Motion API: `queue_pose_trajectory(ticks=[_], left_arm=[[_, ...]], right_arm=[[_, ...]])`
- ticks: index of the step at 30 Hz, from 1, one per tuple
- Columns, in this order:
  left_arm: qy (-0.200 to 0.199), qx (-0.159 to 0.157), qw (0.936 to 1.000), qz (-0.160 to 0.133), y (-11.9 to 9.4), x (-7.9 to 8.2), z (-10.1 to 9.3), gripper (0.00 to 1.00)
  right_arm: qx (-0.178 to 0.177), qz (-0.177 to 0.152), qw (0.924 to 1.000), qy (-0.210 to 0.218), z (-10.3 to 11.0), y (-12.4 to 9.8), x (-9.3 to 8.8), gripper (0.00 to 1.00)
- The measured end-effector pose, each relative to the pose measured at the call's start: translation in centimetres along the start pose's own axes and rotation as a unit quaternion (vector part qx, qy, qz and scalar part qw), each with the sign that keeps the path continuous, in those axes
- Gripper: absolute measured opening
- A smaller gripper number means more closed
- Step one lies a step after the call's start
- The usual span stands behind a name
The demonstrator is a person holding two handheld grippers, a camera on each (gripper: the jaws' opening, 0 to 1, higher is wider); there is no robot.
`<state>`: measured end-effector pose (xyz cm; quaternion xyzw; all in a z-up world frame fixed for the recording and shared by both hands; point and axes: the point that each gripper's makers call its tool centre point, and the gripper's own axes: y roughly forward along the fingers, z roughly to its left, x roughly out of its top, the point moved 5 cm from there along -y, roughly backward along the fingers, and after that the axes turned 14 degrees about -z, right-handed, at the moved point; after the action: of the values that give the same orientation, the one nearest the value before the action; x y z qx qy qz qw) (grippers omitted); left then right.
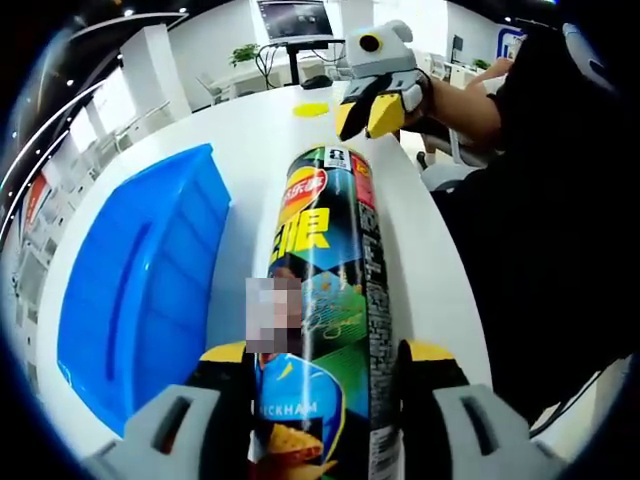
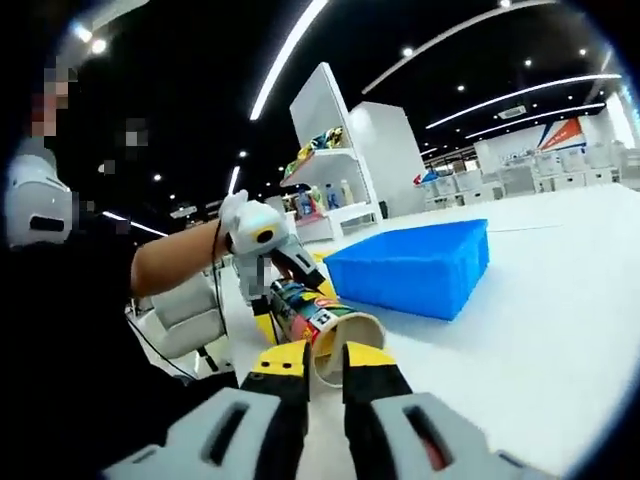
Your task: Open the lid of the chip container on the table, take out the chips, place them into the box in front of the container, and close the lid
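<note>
The chip can (image 1: 325, 300) is dark and colourfully printed, and it lies pointing away from me between the jaws of my left gripper (image 1: 325, 352), which is shut on its lower body. Beyond its far end hovers my right gripper (image 1: 368, 115), yellow fingertips close together. In the right gripper view the can (image 2: 325, 320) shows an open, pale-lined mouth facing me. The left gripper (image 2: 290, 298) holds it behind that. My right gripper (image 2: 322, 365) sits just in front of the mouth with only a narrow slit between its jaws and nothing visible in it. The blue box (image 1: 140, 290) (image 2: 415, 265) stands beside the can.
A round white table (image 1: 250, 120) (image 2: 560, 300) carries everything. A small yellow object (image 1: 312, 108) lies far across it, with a monitor (image 1: 295, 20) behind. The person's dark sleeve (image 1: 540, 200) borders the table's right edge. White shelves (image 2: 330, 180) stand in the background.
</note>
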<state>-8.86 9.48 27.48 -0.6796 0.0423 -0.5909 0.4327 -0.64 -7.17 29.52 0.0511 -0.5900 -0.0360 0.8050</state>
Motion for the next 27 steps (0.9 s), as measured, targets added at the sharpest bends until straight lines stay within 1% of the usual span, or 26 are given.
queue_pose_trajectory(ticks=[2,3,6,11,15,20,24,27], left_arm=[[0.0,0.0,1.0,-0.001,0.0,0.0,0.1,0.59],[0.0,0.0,1.0,-0.001,-0.1,-0.1,0.1,0.59],[0.0,-0.001,1.0,0.0,-0.1,-0.1,0.2,0.59],[0.0,0.0,1.0,-0.003,-0.1,-0.2,0.3,0.59],[0.001,0.0,1.0,-0.005,-0.1,-0.1,0.3,0.59],[0.001,0.001,1.0,-0.007,-0.2,-0.2,0.5,0.59],[0.002,0.001,1.0,-0.008,-0.3,-0.4,0.7,0.59],[0.001,0.003,0.9999,-0.01,-0.3,-0.3,0.6,0.59]], right_arm=[[0.0,0.0,1.0,0.008,-0.8,0.2,-0.1,0.16],[0.002,-0.001,1.0,0.01,-0.8,0.5,-0.3,0.16],[0.007,0.004,1.0,0.004,0.1,0.9,-0.8,0.17],[0.011,0.004,0.9999,0.005,0.8,1.4,-1.0,0.16],[0.007,0.001,0.9999,0.01,1.1,1.8,-1.1,0.12],[0.0,0.004,0.9999,0.016,1.3,2.4,-1.5,0.1],[-0.001,0.0,0.9992,0.041,1.6,3.1,-2.0,0.1],[-0.003,-0.005,0.9973,0.073,1.7,3.0,-2.0,0.07]])
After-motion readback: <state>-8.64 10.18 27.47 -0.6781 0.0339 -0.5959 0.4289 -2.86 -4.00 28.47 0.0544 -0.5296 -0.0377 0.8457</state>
